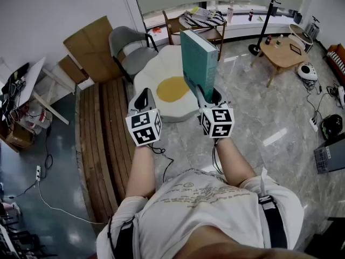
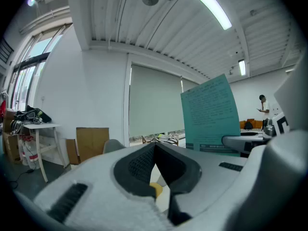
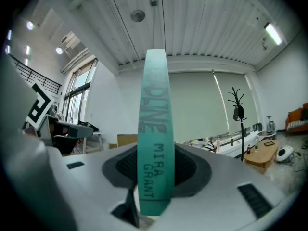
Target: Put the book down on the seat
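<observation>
Upright teal book (image 1: 198, 63) by egg-shaped seat (image 1: 155, 73)

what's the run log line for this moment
right claw: shut on book, upright | left claw: shut, empty | book: not yet on seat

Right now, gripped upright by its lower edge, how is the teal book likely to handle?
Probably stiff: the book stands straight above the right gripper. Likely top-heavy, gripped low. Stood on the soft-looking seat, it may tip.
</observation>
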The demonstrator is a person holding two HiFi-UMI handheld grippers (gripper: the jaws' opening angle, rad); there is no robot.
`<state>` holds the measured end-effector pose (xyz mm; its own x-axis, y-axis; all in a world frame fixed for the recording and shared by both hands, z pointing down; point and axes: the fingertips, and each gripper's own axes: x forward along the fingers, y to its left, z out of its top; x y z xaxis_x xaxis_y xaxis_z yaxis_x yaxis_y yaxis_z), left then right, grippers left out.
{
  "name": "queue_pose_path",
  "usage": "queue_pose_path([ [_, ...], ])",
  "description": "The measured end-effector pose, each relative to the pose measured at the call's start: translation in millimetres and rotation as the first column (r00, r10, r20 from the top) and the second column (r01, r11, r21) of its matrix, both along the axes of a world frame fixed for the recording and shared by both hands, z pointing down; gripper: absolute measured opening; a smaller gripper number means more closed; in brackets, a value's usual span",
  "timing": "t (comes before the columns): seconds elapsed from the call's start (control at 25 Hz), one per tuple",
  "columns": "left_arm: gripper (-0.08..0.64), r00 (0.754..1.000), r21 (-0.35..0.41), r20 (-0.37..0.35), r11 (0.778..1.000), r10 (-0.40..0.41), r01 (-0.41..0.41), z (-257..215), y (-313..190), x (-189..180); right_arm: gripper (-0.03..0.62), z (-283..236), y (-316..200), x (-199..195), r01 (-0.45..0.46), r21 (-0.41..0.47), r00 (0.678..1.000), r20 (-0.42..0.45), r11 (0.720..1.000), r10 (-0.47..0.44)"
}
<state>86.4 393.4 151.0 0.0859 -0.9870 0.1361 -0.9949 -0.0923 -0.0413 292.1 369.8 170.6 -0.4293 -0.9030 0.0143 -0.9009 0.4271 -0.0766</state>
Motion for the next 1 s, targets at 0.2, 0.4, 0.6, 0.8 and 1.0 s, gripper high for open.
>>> queue_pose_path([
  [0.2,0.020,1.000,-0.008,0.012,1.000,0.006,-0.006,4,-3,12,0.163,-1,-5,8,0.003,0.003,1.000,0.016,1.000,-0.003],
  [0.4,0.020,1.000,-0.015,-0.005,1.000,0.001,-0.001,4,-6,21,0.164,4,-10,13,0.011,-0.011,1.000,0.024,1.000,-0.010],
  [0.6,0.020,1.000,-0.033,0.012,0.999,-0.004,0.004,10,-11,41,0.164,7,-14,26,0.041,-0.012,0.998,0.048,0.999,-0.040],
  [0.8,0.020,0.999,-0.035,0.022,0.999,-0.026,0.027,14,-15,65,0.164,10,-17,45,0.080,-0.003,0.995,0.057,0.997,-0.079],
  [1.0,0.020,0.998,-0.034,0.032,0.998,-0.059,0.060,14,-14,92,0.164,13,-22,73,0.111,-0.009,0.992,0.062,0.994,-0.110],
])
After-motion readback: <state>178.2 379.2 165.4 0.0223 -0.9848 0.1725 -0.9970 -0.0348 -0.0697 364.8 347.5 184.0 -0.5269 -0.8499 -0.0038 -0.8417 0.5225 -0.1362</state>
